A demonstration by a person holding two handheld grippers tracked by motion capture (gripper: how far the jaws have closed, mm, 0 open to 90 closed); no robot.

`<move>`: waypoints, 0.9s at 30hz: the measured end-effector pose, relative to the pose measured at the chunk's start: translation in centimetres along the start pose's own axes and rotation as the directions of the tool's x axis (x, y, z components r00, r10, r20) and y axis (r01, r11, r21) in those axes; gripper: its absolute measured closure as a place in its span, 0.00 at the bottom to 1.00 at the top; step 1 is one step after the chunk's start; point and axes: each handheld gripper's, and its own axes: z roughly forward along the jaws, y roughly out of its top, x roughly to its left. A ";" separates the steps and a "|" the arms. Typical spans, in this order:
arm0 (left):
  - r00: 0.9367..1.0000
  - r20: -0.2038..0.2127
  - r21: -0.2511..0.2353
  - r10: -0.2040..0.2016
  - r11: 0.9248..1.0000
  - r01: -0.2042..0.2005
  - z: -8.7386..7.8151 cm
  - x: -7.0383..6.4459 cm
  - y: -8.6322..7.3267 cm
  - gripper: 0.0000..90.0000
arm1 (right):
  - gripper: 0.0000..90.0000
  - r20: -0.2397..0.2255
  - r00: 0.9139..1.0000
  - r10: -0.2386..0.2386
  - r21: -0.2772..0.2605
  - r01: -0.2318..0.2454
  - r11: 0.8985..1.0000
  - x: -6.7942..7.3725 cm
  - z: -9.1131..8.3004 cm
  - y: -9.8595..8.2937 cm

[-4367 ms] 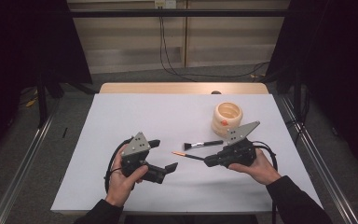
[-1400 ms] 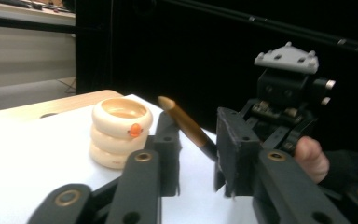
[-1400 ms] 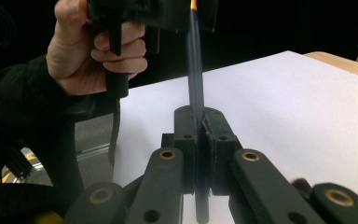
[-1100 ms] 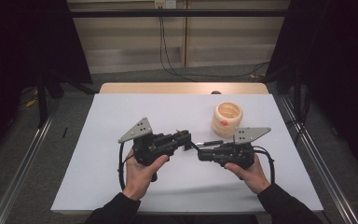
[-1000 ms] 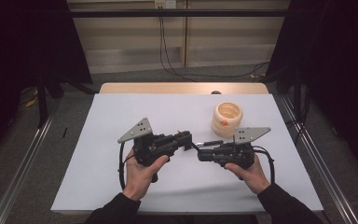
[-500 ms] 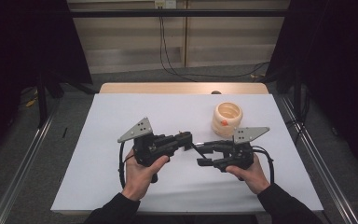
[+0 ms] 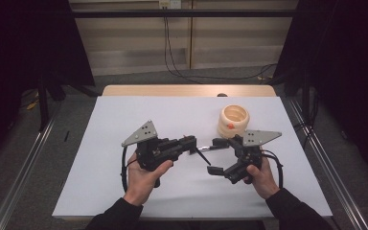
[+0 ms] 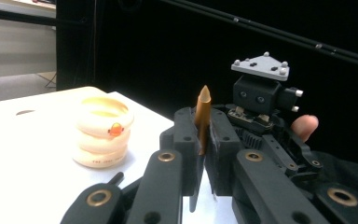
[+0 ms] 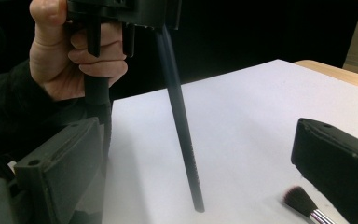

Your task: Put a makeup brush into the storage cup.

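A slim black pencil with an orange-gold tip is pinched between the jaws of my left gripper. In the high view that left gripper points right, and the pencil slants down from it toward the table. My right gripper faces it with the jaws spread wide on either side of the pencil's lower end. Seen from the right gripper, the black shaft hangs between the parted jaws and touches neither. A small makeup brush lies on the sheet by the right jaw.
A cream ribbed ring-shaped holder with an orange dot stands behind the right gripper, also in the left gripper view as the holder. The white sheet covers the table, with a bare wooden strip along the far edge.
The right gripper, which earlier carried the pencil to the left gripper, has opened its jaws and let go. The left gripper came up from the lower left and now holds the pencil.
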 end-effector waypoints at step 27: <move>0.991 -0.024 0.211 0.129 0.970 -0.121 0.9 0.1 1.5 0.94 | 0.04 0.065 0.996 -0.059 0.019 0.057 0.998 0.5 -0.6 0.0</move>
